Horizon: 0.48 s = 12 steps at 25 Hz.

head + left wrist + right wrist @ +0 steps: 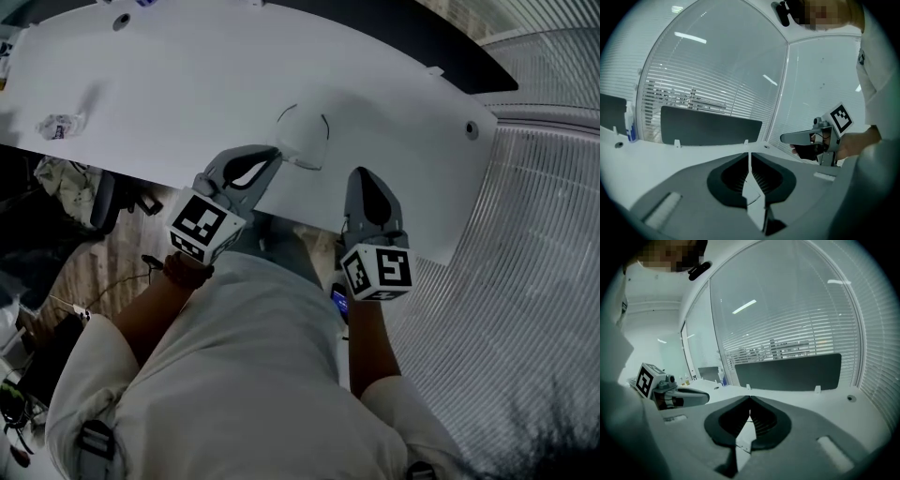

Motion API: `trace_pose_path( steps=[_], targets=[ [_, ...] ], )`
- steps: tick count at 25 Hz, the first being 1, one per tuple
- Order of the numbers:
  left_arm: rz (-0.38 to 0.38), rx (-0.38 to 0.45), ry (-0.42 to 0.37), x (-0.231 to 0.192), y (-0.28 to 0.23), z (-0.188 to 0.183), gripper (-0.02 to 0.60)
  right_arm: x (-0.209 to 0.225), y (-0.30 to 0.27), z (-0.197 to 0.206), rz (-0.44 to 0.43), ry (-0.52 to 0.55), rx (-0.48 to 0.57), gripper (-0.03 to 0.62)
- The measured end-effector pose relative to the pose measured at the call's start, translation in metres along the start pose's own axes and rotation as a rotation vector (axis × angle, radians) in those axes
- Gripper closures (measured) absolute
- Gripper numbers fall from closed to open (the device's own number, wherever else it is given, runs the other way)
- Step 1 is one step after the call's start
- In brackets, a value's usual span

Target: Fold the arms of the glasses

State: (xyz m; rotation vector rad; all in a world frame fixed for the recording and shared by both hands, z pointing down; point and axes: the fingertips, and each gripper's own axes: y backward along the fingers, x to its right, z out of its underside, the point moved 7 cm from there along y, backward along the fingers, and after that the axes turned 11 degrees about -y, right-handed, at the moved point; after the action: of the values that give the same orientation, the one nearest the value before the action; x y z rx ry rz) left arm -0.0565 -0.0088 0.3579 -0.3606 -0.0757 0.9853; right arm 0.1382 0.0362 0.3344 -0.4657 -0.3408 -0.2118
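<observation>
The left tool (274, 151) has its jaws a hair apart, and the right tool (361, 172) has its jaws pressed together; neither pinches anything. The glasses (300, 156) lie on the white table (187, 84), arms unfolded, just ahead of the left tool's tips and ahead-left of the right tool.

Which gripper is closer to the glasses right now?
The left gripper: its tips nearly reach the glasses, while the right gripper sits farther off.
</observation>
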Motion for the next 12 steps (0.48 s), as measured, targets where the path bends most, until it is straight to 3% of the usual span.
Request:
trace_pose_path(
  steps=[12],
  targets=[
    [-0.007, -0.181, 0.021, -0.033, -0.049, 0.092, 0.551, 0.066, -0.087, 0.066, 0.013, -0.026, -0.199, 0.571]
  ],
)
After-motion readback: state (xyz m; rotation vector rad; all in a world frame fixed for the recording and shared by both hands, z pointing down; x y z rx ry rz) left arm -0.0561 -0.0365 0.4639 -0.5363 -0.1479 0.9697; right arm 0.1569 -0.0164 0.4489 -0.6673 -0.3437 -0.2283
